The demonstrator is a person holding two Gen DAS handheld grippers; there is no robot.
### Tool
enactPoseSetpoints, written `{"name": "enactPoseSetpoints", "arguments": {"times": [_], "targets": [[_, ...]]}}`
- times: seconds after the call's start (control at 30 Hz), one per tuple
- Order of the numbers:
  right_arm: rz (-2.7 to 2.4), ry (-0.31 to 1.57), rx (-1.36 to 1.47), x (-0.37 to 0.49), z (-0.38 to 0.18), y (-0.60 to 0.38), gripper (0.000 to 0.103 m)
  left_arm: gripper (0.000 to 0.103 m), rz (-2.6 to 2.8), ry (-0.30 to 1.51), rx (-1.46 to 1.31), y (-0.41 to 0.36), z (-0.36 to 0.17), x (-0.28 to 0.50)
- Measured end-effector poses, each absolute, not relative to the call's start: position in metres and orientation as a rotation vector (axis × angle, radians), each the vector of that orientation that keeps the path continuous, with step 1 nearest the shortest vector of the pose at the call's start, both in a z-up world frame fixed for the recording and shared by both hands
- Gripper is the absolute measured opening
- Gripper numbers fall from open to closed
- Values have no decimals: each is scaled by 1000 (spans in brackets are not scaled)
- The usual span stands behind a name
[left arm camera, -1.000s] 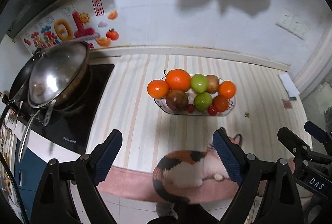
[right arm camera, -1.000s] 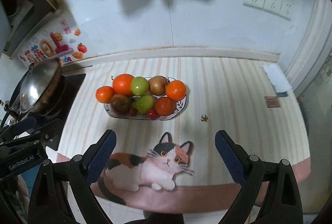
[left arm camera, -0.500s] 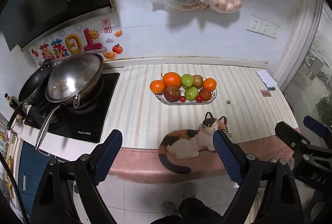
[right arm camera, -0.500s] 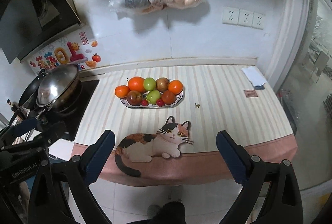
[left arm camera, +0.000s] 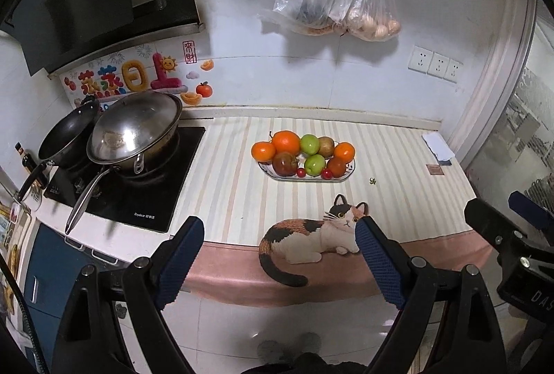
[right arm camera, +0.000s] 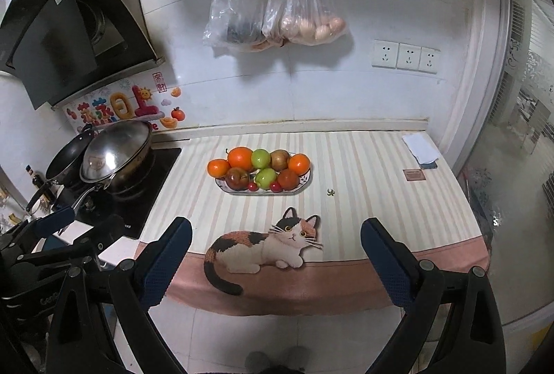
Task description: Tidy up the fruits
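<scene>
On striped counter, oval plate (left arm camera: 349, 174), heaped oranges, apples, cherries

Striped cloth with a printed cat over the desk (right arm camera: 363, 173), matt, pink along its hanging edge. Glossy-skinned fruits (right arm camera: 259, 168) on a shiny glazed plate (right arm camera: 304, 180). Left of the plate: polished metal wok lid (left arm camera: 135, 128), mirror-bright, on a smooth glossy black stove top (left arm camera: 166, 197). Above the plate: clear, crinkled plastic bags (right arm camera: 277, 17) against glossy white wall tiles (right arm camera: 346, 90). Rough-textured blue pads (left arm camera: 180, 256) on matt black plastic hand-held gripper arms.
</scene>
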State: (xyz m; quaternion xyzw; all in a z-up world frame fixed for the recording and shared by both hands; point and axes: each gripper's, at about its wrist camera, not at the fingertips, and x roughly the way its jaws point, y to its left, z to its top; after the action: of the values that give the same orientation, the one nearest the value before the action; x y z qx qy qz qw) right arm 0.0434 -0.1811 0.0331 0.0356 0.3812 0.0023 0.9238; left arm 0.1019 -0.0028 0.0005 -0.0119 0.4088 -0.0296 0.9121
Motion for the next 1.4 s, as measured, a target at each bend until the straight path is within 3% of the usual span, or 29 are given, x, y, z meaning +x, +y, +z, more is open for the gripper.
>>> {"name": "enactPoseSetpoints", "arguments": {"times": [0.9,1.4], "targets": [[70,931,109,179,-37,-193,100,90,57,943,-6,9,-43,198],[60,968,60,189,-48,-179,100,90,58,959,-1,9,-48,203]]}}
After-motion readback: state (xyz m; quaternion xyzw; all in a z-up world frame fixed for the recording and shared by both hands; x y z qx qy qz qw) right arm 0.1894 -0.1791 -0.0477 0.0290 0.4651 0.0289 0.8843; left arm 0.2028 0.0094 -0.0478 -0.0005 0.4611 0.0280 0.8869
